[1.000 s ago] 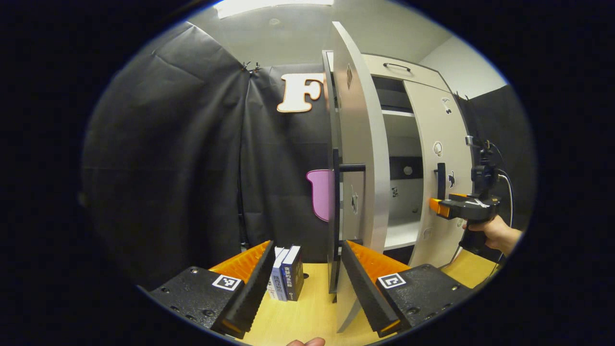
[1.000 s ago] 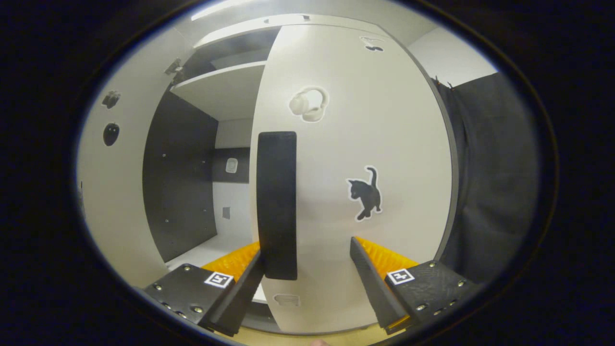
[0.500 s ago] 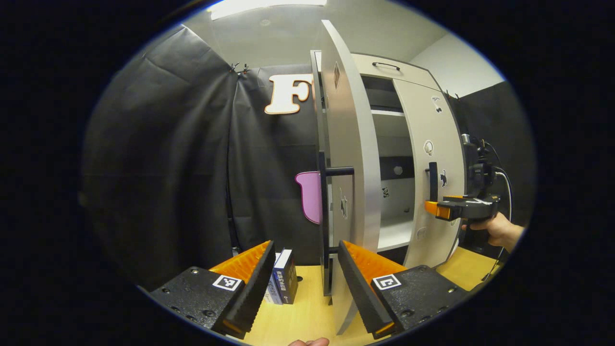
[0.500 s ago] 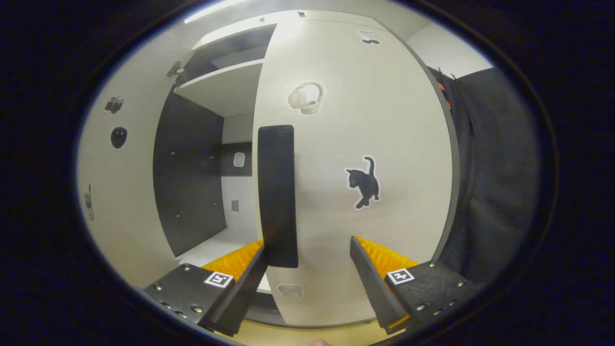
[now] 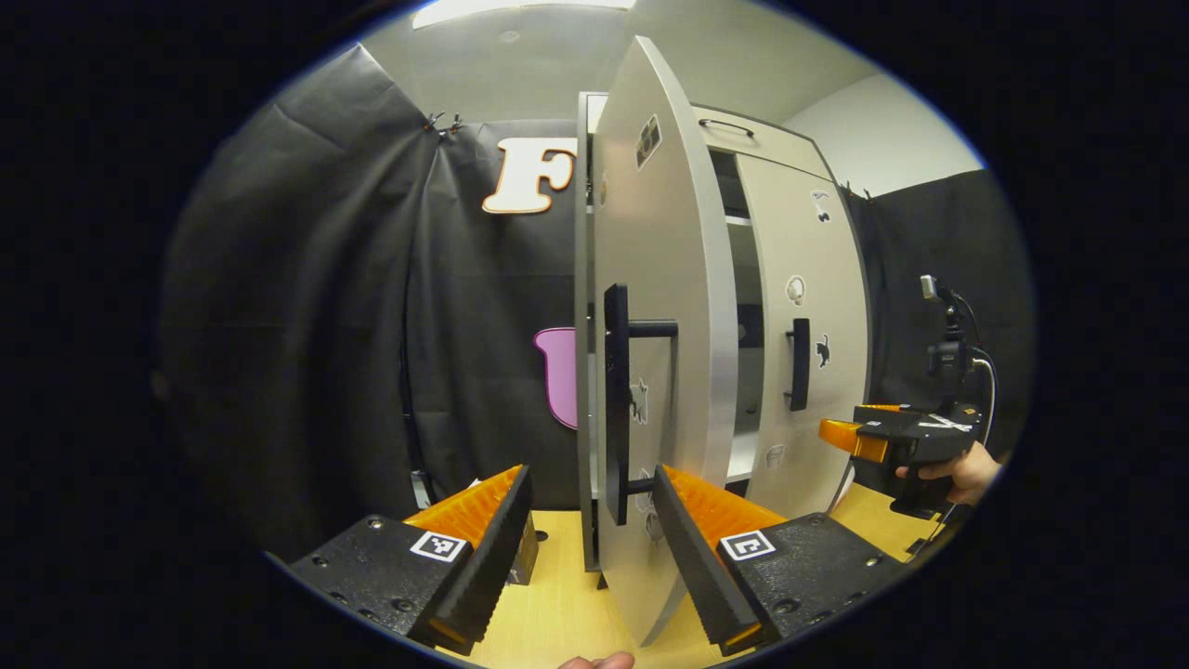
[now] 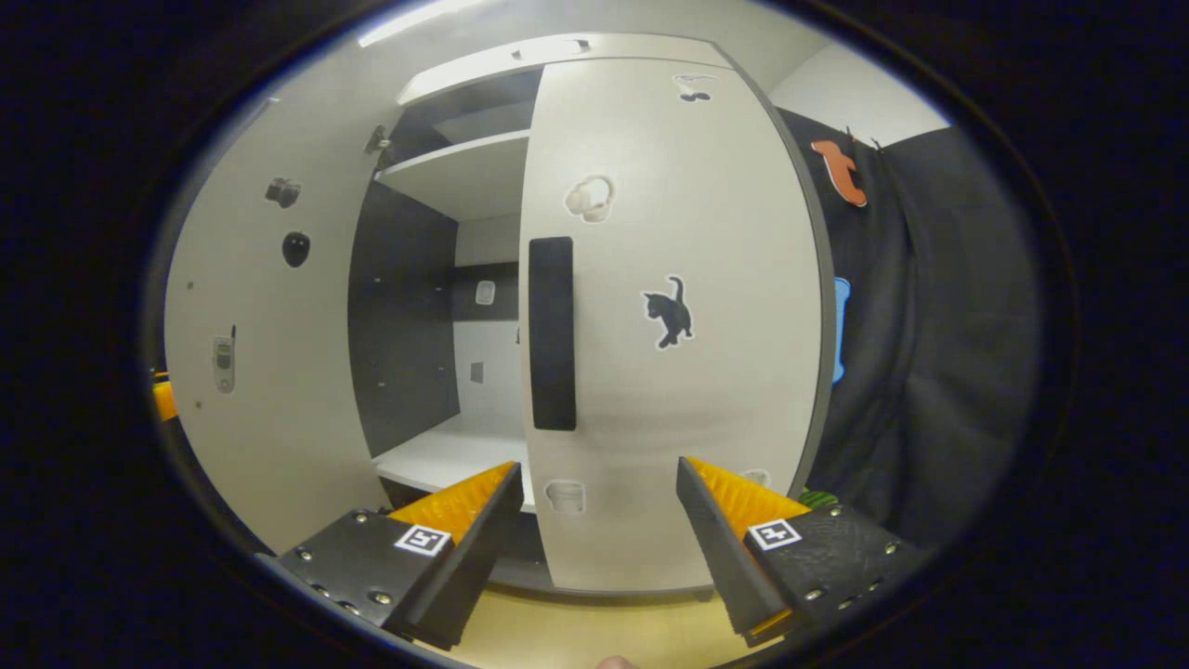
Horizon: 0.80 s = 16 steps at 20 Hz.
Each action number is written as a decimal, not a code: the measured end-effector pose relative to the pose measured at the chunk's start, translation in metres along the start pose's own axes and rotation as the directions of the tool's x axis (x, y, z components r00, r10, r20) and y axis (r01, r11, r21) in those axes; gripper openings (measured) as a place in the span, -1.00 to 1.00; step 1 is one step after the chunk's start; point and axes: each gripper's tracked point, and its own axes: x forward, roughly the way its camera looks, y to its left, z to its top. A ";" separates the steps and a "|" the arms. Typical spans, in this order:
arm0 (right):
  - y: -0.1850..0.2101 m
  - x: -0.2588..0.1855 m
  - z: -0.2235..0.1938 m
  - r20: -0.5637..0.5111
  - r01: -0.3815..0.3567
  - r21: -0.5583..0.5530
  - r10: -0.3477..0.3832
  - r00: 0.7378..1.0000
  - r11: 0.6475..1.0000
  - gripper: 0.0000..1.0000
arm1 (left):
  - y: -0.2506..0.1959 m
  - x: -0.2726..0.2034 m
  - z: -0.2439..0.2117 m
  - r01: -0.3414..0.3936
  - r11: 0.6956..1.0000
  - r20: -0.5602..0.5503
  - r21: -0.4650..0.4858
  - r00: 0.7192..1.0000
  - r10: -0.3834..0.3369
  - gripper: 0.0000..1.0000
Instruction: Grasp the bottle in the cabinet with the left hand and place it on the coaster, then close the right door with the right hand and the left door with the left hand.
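1. Left gripper view: the left tongs [image 5: 587,520] stand wide apart, gripping nothing, with the edge of the pale grey left cabinet door [image 5: 655,307] and its black bar handle [image 5: 616,400] rising between the two fingers. Half a second ago the door stood nearly edge-on; now more of its front face shows.
2. The pale grey right cabinet door [image 5: 806,334] with its black handle [image 5: 799,364] has swung nearer to shut, and the gap onto the white shelf [image 5: 738,455] is narrower than before.
3. The right tongs [image 5: 845,437], held by a hand [image 5: 961,469], have drawn back from the right door and now hang clear of it, above the light wooden bench [image 5: 567,604].
4. Right gripper view: the right tongs [image 6: 594,520] are spread wide and empty. The black handle [image 6: 552,333], which a second ago lay against the left finger, now sits higher and apart from both fingers.
5. The black cat sticker [image 6: 669,311] looks smaller than before.
6. The bottle and coaster cannot be made out.
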 end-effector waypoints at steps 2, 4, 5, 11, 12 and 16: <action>-0.005 -0.012 -0.001 -0.003 -0.002 0.014 0.002 1.000 1.000 1.00 | -0.013 0.005 -0.001 0.021 1.000 -0.003 -0.007 1.000 -0.021 0.66; -0.009 -0.022 -0.001 -0.007 -0.010 0.037 0.010 1.000 0.999 1.00 | -0.024 0.010 -0.002 0.036 0.999 -0.010 -0.015 0.999 -0.037 0.68; -0.012 -0.026 0.000 -0.006 -0.011 0.047 0.012 1.000 0.999 0.96 | -0.027 0.012 -0.005 0.038 0.999 -0.019 -0.007 0.999 -0.038 0.68; -0.031 -0.034 0.006 -0.008 -0.009 0.097 0.009 1.000 0.995 1.00 | -0.037 0.017 -0.003 0.042 0.999 0.005 -0.013 0.999 -0.042 0.69; -0.031 -0.033 0.005 -0.011 -0.011 0.105 0.013 1.000 0.994 1.00 | -0.040 0.018 -0.004 0.048 0.999 0.001 -0.016 0.999 -0.048 0.68; -0.027 -0.036 -0.006 -0.038 -0.031 0.106 0.035 0.999 0.994 1.00 | -0.056 0.026 -0.003 0.057 0.998 0.002 0.006 0.998 -0.057 0.69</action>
